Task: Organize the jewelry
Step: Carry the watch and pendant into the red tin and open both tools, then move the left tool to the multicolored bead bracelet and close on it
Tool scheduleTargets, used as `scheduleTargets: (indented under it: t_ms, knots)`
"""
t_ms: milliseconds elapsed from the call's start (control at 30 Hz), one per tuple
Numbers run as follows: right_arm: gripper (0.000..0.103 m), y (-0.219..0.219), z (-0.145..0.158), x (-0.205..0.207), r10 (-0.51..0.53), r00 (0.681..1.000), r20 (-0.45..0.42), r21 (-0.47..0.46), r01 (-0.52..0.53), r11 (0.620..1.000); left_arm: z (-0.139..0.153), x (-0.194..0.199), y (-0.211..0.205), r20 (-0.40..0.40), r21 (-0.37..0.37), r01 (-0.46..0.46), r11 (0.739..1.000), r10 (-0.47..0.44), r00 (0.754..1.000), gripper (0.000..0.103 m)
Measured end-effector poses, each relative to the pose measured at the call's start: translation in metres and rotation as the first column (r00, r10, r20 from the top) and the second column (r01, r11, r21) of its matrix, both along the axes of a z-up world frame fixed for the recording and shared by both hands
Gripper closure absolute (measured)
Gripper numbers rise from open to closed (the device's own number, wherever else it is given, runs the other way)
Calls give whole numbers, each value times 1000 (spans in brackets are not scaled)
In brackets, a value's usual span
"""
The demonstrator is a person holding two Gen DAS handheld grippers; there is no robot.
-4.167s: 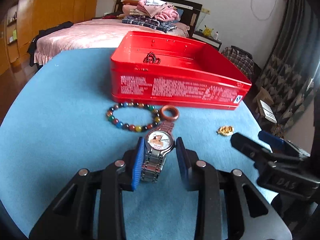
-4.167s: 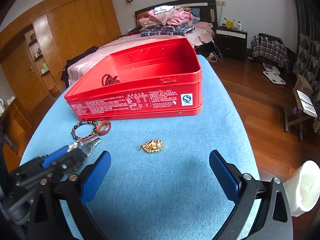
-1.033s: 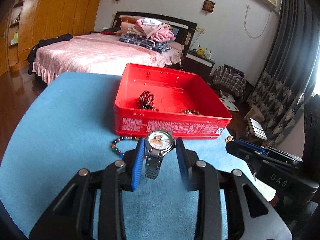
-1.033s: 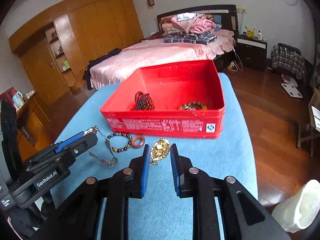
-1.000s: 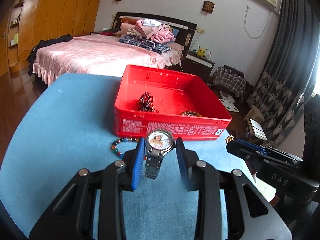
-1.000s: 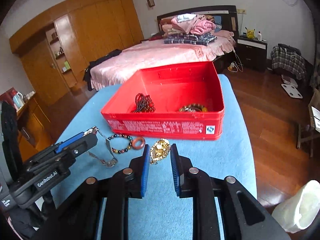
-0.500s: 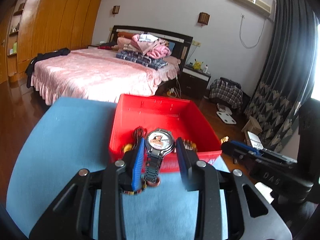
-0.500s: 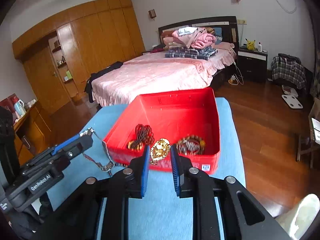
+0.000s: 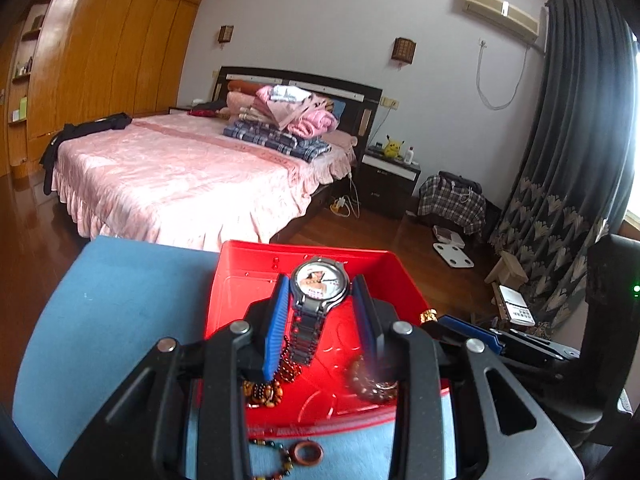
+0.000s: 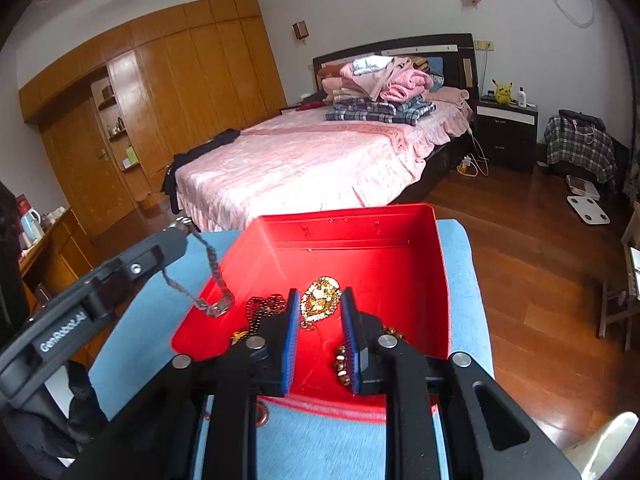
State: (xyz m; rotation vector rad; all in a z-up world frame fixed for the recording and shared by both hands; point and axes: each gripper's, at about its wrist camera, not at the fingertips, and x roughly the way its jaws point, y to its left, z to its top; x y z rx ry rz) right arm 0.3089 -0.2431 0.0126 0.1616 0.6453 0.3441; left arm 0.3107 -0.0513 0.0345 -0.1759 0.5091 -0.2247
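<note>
- while both pieces hang over the open red metal tin (image 9: 404, 280), release looks like the step in hand.
- left gripper (image 9: 322, 312) clamps a silver steel-band wristwatch (image 9: 318, 284) by its case; band dangles toward the dark beads inside the tin.
- right gripper (image 10: 320, 312) pinches a gold filigree pendant (image 10: 320, 300) above the tin floor.
- judgement: lower each close to a bare patch of floor before parting the fingers, so nothing bounces or tangles.
- multicoloured bead bracelet with brown ring (image 9: 306, 452) lies outside on the blue cloth tabletop (image 9: 100, 320), not yet stowed.
</note>
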Motion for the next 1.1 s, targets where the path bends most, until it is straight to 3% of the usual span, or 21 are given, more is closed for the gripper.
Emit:
scheduleTargets:
  t_ms: [367, 467, 500, 567, 767, 867, 1100]
  knots:
    - [81, 10, -26, 25, -11, 999, -41, -30, 10, 1000, -37, 34, 9, -85, 28, -2, 1000, 5, 996, 72]
    - [54, 10, -26, 27, -38, 999, -36, -48, 37, 998, -42, 39, 12, -114, 35, 1, 999, 3, 993, 67]
    - [53, 9, -25, 25, -48, 998, -27, -60, 46, 997, -41, 39, 13, -112, 41, -1, 999, 6, 994, 62]
    - [48, 9, -22, 22, -52, 998, -20, -79, 50, 996, -37, 33, 18, -93, 45, -12, 999, 16, 995, 41]
    - [15, 7, -12, -10, -75, 996, 44, -78, 79, 994, -22, 5, 33, -54, 67, -34, 997, 38, 998, 21]
    - [10, 6, -9, -29, -86, 995, 56, -64, 90, 994, -18, -15, 45, -52, 66, -49, 997, 52, 997, 15]
    - [6, 9, -23, -73, -123, 992, 22, -44, 124, 991, -27, -58, 67, -79, 69, -79, 994, 84, 993, 13]
